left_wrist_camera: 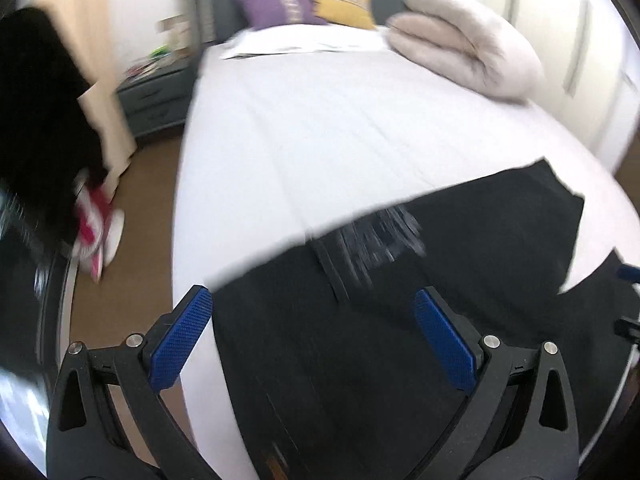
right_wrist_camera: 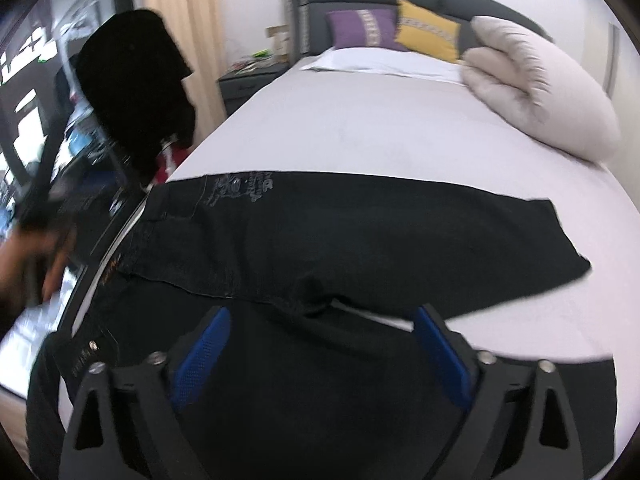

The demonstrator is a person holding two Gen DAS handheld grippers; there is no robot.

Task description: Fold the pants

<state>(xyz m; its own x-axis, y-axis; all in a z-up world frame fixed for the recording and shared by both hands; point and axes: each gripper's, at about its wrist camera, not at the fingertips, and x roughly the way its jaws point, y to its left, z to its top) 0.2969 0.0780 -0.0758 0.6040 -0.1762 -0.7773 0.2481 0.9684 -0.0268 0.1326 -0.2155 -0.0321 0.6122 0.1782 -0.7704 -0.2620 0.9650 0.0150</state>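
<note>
Both my left gripper (left_wrist_camera: 312, 312) and right gripper (right_wrist_camera: 322, 328) gape wide, holding nothing. Black jeans (right_wrist_camera: 360, 232) lie across the bed (right_wrist_camera: 400, 136) just ahead of my fingertips. Advice: pinch both layers at edge, lift evenly.

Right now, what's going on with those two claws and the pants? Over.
Left gripper open, right gripper open, both above the pants, holding nothing. Black pants spread on the bed. Rolled duvet far off, not in the way.

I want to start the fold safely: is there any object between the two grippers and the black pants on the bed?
Nothing visible. Both the left gripper and right gripper are open directly above the pants, with only cloth between their fingers.
</note>
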